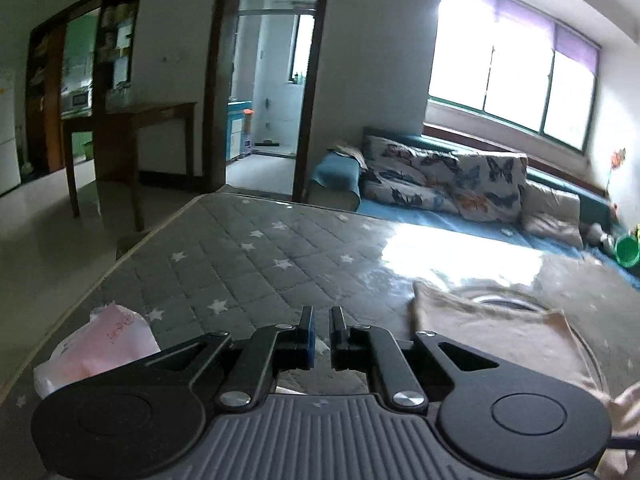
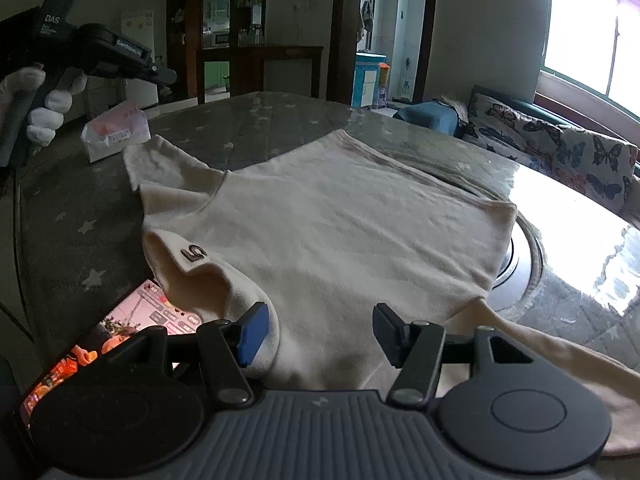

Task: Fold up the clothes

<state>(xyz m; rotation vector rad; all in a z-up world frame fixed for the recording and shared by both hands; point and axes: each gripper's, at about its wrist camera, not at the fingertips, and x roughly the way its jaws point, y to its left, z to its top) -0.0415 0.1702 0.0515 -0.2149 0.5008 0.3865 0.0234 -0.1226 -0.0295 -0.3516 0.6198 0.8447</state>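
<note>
Cream shirt (image 2: 320, 220) lies flat for folding; right gripper (image 2: 320, 336) gapes over hem, left gripper (image 1: 322, 336) clenched, empty, raised clear.

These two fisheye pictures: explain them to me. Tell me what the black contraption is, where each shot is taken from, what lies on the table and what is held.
No robot here: a person carries a hand-held claw in each hand, and a small camera on each looks forward along its two fingers.

The left wrist view shows the left claw with its jaws nearly together and nothing between them, raised over the table, which has a grey quilted cover with white stars.

The right wrist view shows the right claw open, low over a cream T-shirt spread flat; it grips nothing. At upper left of that view is the person's white-gloved hand holding the left claw.

Also on the table: a pink tissue pack and a phone with its screen lit, near the shirt's sleeve.
</note>
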